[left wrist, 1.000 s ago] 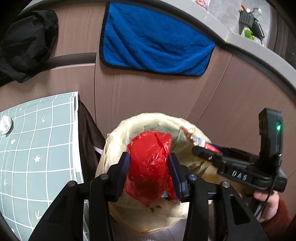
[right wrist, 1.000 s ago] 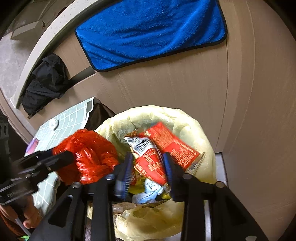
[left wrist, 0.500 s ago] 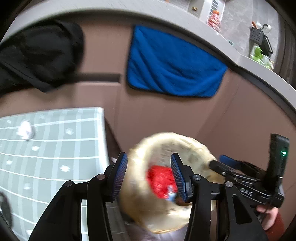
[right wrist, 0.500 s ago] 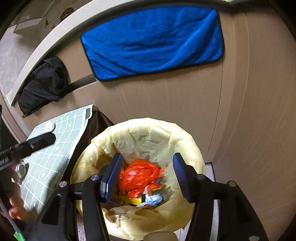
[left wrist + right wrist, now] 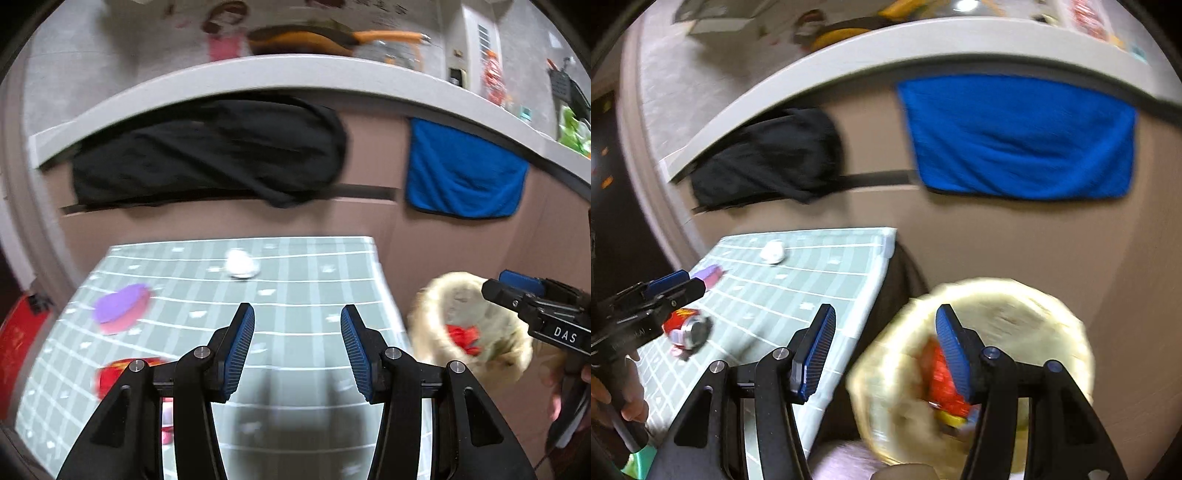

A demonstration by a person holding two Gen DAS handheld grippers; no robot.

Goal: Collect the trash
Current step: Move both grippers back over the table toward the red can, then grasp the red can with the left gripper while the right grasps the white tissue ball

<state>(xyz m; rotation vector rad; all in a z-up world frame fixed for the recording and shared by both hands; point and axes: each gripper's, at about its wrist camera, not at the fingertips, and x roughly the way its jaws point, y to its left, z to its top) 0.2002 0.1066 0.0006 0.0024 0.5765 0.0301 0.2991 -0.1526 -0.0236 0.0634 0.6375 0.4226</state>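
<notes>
My left gripper [image 5: 297, 347] is open and empty above the green checked table [image 5: 303, 295]. On the table lie a crumpled white paper ball [image 5: 240, 264], a purple and pink lid [image 5: 120, 308] and a red can [image 5: 118, 373]. My right gripper [image 5: 884, 354] is open and empty, above the gap between the table edge [image 5: 882, 258] and the trash bin with a yellowish liner [image 5: 1034, 314]. Red trash [image 5: 942, 384] lies inside the bin. The bin also shows in the left wrist view [image 5: 436, 314]. The can [image 5: 685, 328] and paper ball [image 5: 772, 251] show in the right wrist view.
A brown cabinet front [image 5: 369, 218] stands behind the table and bin. A blue towel [image 5: 461, 173] and black cloth [image 5: 207, 158] hang from the counter edge [image 5: 258, 77]. The right gripper shows at the left view's right edge [image 5: 535, 306].
Both grippers let go of their trash into the bin and opened. Both then swung left and up, away from the bin toward the table.
</notes>
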